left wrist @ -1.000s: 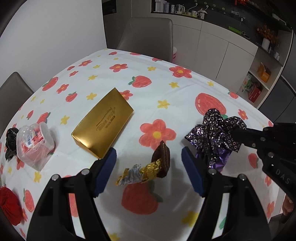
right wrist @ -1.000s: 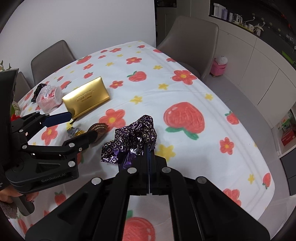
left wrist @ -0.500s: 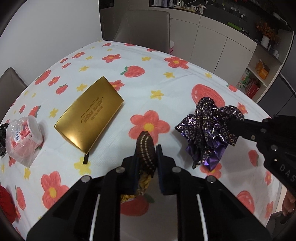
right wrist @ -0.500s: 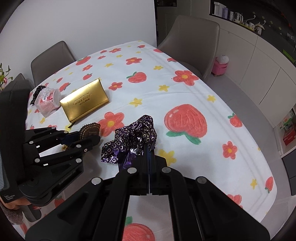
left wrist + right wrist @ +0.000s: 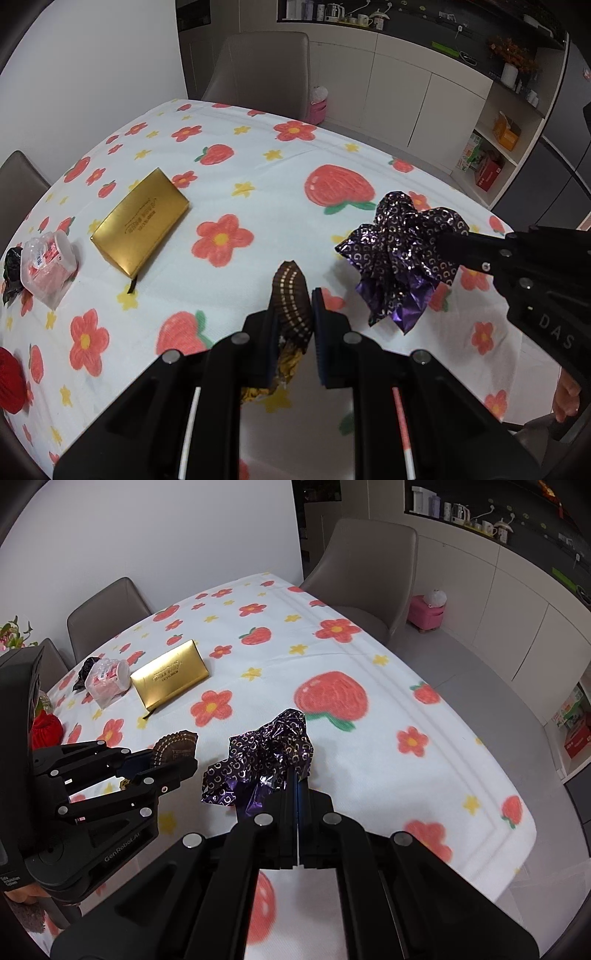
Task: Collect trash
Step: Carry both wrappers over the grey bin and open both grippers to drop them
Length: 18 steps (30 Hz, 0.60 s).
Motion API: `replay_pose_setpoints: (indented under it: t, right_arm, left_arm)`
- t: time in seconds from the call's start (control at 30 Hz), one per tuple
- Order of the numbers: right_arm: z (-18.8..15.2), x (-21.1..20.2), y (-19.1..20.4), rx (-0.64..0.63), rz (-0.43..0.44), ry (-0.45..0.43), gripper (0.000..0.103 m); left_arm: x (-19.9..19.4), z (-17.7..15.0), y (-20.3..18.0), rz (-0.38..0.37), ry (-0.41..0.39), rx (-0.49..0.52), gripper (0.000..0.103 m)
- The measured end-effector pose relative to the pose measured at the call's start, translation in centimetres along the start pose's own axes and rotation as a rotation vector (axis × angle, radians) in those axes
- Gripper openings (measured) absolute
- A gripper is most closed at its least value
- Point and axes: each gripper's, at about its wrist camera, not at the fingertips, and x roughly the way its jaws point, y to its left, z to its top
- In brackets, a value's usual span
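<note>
My left gripper (image 5: 293, 314) is shut on a brown pleated paper cup with a gold foil wrapper (image 5: 291, 310) and holds it above the table; it also shows in the right wrist view (image 5: 176, 747). My right gripper (image 5: 296, 775) is shut on a crumpled purple foil wrapper (image 5: 264, 762), held above the tablecloth; the wrapper also shows in the left wrist view (image 5: 402, 258). The two grippers are side by side, the left one to the left.
On the strawberry-print tablecloth (image 5: 258, 166) lie a gold box (image 5: 140, 223), a clear plastic packet with red print (image 5: 46, 264), a black scrap (image 5: 11, 269) and a red object (image 5: 11, 380) at the left edge. Grey chairs (image 5: 365, 579) stand around the table.
My left gripper closed on the brown cup and gold wrapper and lifted them off the table. My right gripper kept its hold on the purple wrapper and rose a little.
</note>
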Motion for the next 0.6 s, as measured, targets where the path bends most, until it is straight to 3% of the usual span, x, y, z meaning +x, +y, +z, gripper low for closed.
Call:
replay_pose_setpoints:
  t: [0.3, 0.6]
  right_arm:
    - [-6.7, -7.4, -5.8, 0.058, -0.041, -0.034, 0.000]
    - [-16.8, -13.0, -12.5, 0.163, -0.132, -0.007, 0.000]
  left_arm:
    - [-2.0, -2.6, -9.7, -0.073, -0.001, 0.063, 0.017]
    - [-2.0, -7.2, -20.2, -0.196, 0.050, 0.176, 0.017]
